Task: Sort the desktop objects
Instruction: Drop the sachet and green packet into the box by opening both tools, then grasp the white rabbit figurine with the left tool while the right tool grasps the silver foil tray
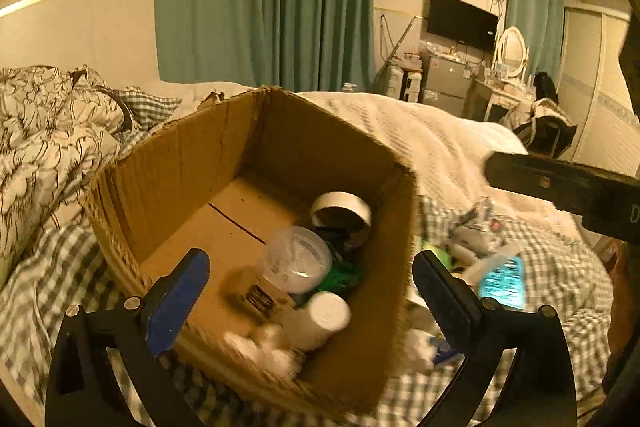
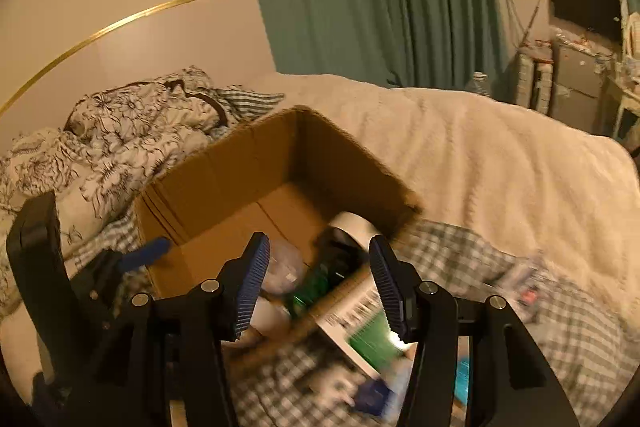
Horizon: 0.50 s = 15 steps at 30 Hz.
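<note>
Left wrist view, box: the cardboard box [image 1: 192,163] is sitting mid-frame on the checked bedcover [image 1: 48,267], already holding a tape roll [image 1: 341,215], a clear lidded tub [image 1: 298,259] and a white bottle [image 1: 320,319].
Left wrist view, gripper: the left gripper [image 1: 310,291] is hanging wide over the box, nothing between its pads.
Left wrist view, extra: a teal pack [image 1: 503,283] is lying at lower right, outside the box.
Right wrist view, gripper: the right gripper [image 2: 318,279] is standing half-wide and empty.
Right wrist view, extra: a green-and-white carton [image 2: 360,327] is leaning at the box's near edge, low centre.
Handling: the carton is looking light and stiff; gripping across its flat faces seems best.
</note>
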Each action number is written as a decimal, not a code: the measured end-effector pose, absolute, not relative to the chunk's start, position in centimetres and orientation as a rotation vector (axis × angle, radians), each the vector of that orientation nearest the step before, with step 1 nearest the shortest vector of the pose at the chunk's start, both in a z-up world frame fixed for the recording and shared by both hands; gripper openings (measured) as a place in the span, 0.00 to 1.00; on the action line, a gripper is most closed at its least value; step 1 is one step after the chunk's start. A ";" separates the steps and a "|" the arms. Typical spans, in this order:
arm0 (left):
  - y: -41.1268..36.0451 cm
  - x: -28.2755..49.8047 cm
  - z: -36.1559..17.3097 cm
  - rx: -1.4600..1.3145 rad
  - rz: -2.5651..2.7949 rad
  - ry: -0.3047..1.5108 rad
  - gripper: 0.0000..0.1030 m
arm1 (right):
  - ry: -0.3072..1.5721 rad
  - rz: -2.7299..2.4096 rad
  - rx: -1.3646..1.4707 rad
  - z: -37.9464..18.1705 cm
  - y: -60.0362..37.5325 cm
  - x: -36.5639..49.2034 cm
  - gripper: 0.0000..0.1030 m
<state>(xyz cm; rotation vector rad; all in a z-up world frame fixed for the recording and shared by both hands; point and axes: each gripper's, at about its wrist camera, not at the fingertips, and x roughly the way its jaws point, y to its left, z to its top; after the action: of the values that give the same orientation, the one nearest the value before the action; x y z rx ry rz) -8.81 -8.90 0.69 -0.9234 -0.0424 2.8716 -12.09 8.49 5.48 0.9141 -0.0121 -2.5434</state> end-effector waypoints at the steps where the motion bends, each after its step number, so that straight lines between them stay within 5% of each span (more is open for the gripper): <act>1: -8.7 -8.2 0.7 -0.925 2.863 -0.060 1.00 | -0.001 -2.557 0.930 5.7 9.6 -11.2 0.50; 8: -4.4 -3.0 -1.9 -0.988 2.735 -0.133 1.00 | 0.137 -2.621 0.996 4.7 15.6 -5.9 0.50; 15: -0.4 -3.5 -7.2 -1.192 2.642 -0.042 1.00 | 0.075 -2.629 1.103 -0.6 20.8 -4.1 0.50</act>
<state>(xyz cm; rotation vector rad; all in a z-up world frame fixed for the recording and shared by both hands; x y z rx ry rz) -3.49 -0.39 -7.25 -1.1920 -0.0425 2.6419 -4.07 20.84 -0.56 1.1032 0.0749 -2.6289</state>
